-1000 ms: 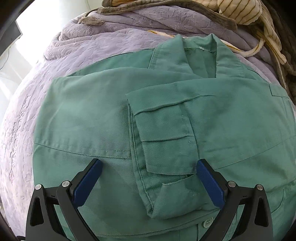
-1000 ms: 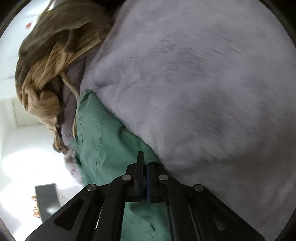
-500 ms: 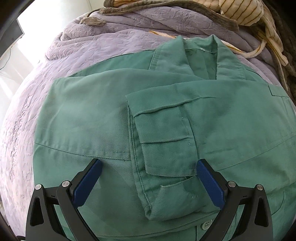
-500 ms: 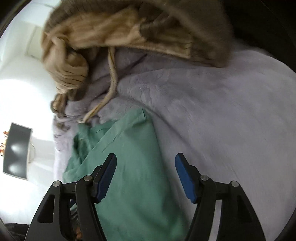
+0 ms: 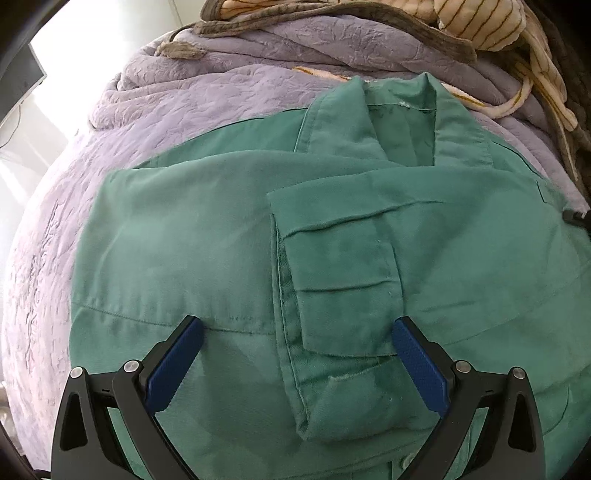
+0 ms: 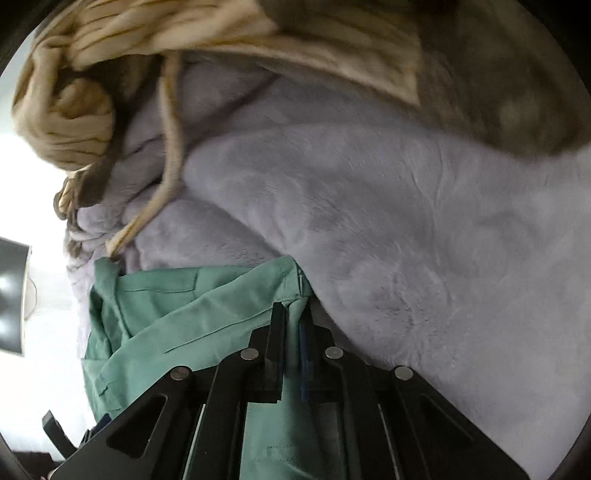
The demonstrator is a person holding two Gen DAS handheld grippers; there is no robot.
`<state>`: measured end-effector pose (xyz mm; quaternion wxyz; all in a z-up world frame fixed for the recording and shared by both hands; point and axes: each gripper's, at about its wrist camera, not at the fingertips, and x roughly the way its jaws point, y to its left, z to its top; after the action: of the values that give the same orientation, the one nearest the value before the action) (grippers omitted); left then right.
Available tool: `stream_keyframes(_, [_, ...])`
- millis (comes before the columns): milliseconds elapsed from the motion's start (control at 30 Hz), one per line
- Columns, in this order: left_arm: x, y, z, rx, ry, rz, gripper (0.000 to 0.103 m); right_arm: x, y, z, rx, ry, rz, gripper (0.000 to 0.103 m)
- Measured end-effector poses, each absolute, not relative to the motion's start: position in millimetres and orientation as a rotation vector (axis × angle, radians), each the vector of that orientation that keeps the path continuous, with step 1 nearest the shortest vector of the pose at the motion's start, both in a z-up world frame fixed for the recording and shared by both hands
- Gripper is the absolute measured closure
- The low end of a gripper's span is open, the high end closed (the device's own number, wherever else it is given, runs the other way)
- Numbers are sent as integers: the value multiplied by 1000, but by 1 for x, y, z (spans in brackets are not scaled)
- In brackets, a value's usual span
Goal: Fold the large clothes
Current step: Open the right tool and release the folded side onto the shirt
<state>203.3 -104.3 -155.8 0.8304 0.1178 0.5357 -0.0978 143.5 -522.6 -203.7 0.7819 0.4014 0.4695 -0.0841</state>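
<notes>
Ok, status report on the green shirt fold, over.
Left gripper open over green shirt. Right gripper shut on shirt edge. Purple blanket underneath; nothing blocking.

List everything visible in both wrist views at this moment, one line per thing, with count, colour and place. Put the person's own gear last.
green shirt: one, green, spread collar-up on the blanket, a sleeve folded across its front
lilac blanket: one, pale purple, under and around the shirt
striped knit garment: one, cream with brown stripes, bunched at the blanket's far edge
grey-brown garment: one, grey-brown, heaped with the striped knit
dark screen: one, dark, off the bed at the left edge
left hand-held gripper: one, black with blue pads, open above the folded sleeve
right hand-held gripper: one, black with blue pads, shut on the shirt's edge beside the blanket
</notes>
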Motion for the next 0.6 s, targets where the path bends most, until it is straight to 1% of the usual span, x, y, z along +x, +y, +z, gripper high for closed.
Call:
stream_keyframes(67, [206,-104,-155,253,1128,-207,1,138,-524,-201,906,1001,-196,96])
stream_keyframes(133, [208,-99,-150,265,1119,-200,1,130,-523,-189,900,1014,-216,91])
stream_keyframes(267, [209,-77,-134,251,1106,-164,1,97,-500,-138,731,1008,-188,91])
stream_keyframes(400, [196,-58,-119,196,1128,-179,1,62,-462,-115,620,1038,-75,91])
stream_keyframes(500, [181,-61,-123,225,1141,-200,1,43,-437,-125,552,1102,-46,91])
stream_keyframes(600, [176,-64,-142,246,1179,-171,1,32,-429,-160,504,1189,-109,91])
